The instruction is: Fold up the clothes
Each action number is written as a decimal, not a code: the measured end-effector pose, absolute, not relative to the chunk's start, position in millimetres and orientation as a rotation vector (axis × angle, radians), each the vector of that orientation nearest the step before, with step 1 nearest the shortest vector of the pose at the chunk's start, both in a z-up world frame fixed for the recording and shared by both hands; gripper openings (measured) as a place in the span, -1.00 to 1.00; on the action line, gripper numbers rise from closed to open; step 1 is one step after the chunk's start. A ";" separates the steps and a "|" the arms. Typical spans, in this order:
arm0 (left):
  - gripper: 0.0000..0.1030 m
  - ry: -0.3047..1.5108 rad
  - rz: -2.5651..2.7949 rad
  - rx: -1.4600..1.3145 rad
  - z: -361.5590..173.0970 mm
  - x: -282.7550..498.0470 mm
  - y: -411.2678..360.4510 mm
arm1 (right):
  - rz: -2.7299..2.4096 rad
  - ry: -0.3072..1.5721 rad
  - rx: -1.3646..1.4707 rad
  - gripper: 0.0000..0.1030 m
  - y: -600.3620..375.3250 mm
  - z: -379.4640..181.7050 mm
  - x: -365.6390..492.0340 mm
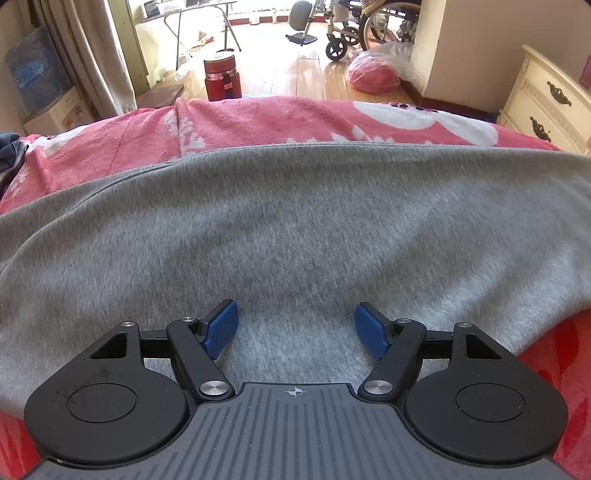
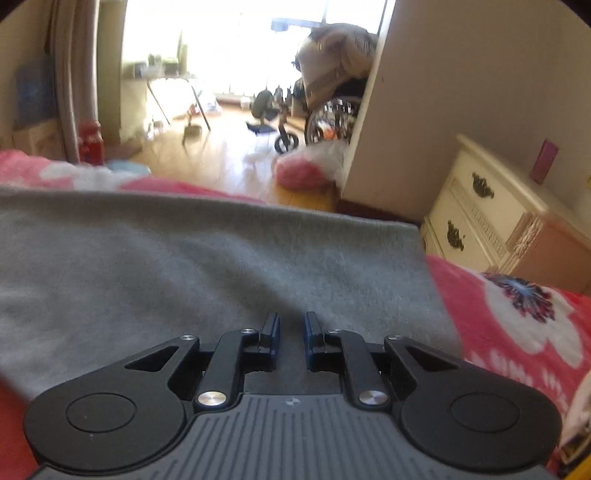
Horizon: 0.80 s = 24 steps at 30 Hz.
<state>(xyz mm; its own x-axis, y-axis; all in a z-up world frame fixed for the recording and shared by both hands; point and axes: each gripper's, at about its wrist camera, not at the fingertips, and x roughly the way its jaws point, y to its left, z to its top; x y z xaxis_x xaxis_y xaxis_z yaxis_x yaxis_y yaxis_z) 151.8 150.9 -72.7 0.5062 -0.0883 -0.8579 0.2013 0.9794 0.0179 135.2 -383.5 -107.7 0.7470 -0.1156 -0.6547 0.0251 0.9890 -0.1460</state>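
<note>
A grey sweatshirt-like garment lies spread flat over a pink flowered blanket. My left gripper hovers low over the garment's near part. Its blue pads stand wide apart and open, with only flat cloth beneath them. In the right wrist view the same grey garment ends at a straight right edge beside the blanket. My right gripper is nearly closed near that edge. A small ridge of grey cloth runs into the narrow slot between its pads, so it looks shut on the garment. This view is blurred.
A cream dresser stands to the right of the bed. Beyond the bed's far edge, on the wooden floor, are a red container, a pink-filled plastic bag and a wheelchair. Dark clothing lies at far left.
</note>
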 end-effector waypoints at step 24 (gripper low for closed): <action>0.61 1.028 -0.177 0.129 -76.1 155.6 153.8 | -0.463 0.730 0.171 -0.65 -473.2 -98.5 193.2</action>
